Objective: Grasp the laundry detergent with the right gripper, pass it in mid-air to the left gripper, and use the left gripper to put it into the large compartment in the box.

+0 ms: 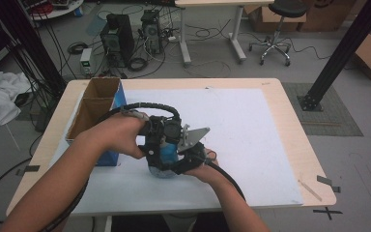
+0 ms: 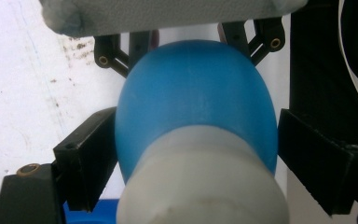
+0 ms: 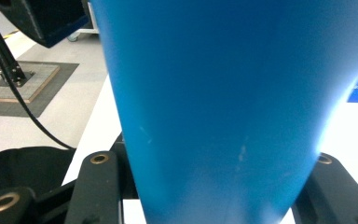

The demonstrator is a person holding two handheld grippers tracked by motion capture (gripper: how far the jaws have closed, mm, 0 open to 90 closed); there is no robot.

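A blue bottle (image 1: 167,155) with a rounded body and a white end is held just above the white mat, near the table's middle front. Both hands meet on it. My left gripper (image 1: 157,144) comes in from the left; in the left gripper view its jaws press both sides of the blue bottle (image 2: 196,116) just past the white end (image 2: 203,186). My right gripper (image 1: 185,159) comes in from the right. In the right gripper view the blue bottle (image 3: 223,93) stands between that gripper's jaws, which close on its narrower lower part.
An open cardboard box (image 1: 95,104) with a blue side stands at the table's left, close to the left forearm. The white mat (image 1: 256,140) covers most of the wooden table (image 1: 294,125). Computer towers (image 1: 118,36), a stool (image 1: 280,29) and a black post (image 1: 343,53) stand beyond.
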